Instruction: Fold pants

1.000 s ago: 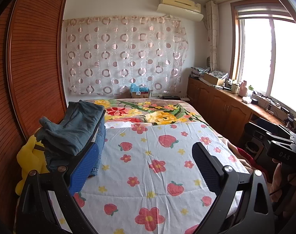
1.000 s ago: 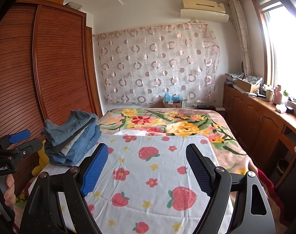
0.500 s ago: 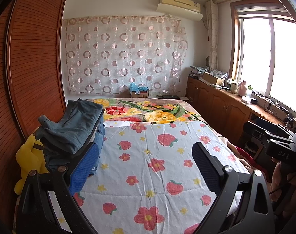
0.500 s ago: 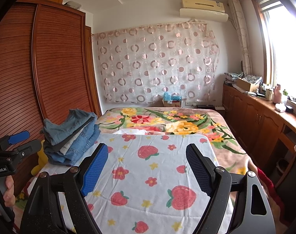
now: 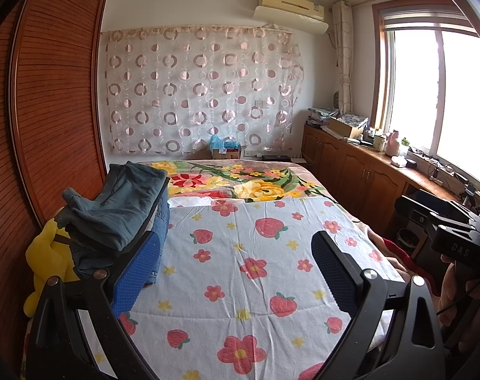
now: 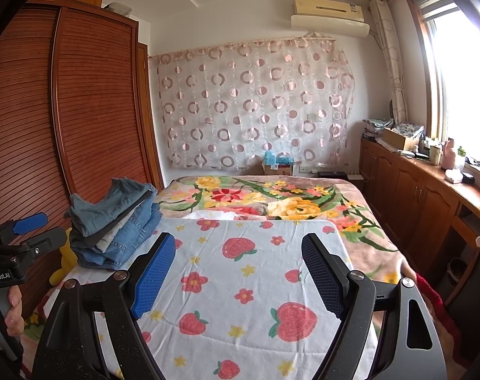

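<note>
A stack of folded pants (image 5: 119,212) lies at the left edge of the bed, teal pants on top and blue jeans beneath; it also shows in the right wrist view (image 6: 113,221). My left gripper (image 5: 236,269) is open and empty above the strawberry-print sheet (image 5: 255,269), its left finger beside the stack. My right gripper (image 6: 240,272) is open and empty over the same sheet (image 6: 240,285), to the right of the stack. The left gripper's handle (image 6: 15,253) shows at the left of the right wrist view.
A yellow plush toy (image 5: 47,262) sits between the bed and the wooden wardrobe (image 5: 50,110) on the left. A floral blanket (image 5: 240,180) covers the bed's far half. Wooden cabinets (image 5: 366,171) with clutter run along the right under the window.
Both views have shifted only slightly; the pants stack sits a little lower and closer in the frames. Both grippers stay open and empty.
</note>
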Available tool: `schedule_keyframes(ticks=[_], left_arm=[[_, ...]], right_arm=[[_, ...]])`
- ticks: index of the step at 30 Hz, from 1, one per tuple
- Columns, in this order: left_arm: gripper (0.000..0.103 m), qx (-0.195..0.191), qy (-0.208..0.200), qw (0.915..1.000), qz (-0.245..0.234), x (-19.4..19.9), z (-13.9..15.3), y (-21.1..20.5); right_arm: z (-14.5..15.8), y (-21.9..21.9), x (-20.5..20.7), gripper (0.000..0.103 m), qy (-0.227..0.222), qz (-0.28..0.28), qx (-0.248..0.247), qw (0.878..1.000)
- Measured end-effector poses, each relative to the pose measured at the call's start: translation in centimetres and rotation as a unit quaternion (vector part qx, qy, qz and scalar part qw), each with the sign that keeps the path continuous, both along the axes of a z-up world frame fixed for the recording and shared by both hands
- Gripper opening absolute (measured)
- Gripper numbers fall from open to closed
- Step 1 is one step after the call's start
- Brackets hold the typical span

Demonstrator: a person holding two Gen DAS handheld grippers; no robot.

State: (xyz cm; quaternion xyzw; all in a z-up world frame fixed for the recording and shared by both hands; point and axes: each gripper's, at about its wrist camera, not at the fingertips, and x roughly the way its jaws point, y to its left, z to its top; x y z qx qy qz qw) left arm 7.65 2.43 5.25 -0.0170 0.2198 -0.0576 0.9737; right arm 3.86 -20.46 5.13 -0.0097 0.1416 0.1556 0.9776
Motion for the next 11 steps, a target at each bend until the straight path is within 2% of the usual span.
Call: schedule_keyframes(ticks=[11], left_arm=[[0.097,-0.002,0.001,1.0000,-0.002,-0.15,-0.15,-0.03]], right_arm=[[-0.07,0.01,-0.15,0.083,-0.001,-0.001,0.001,1.000]])
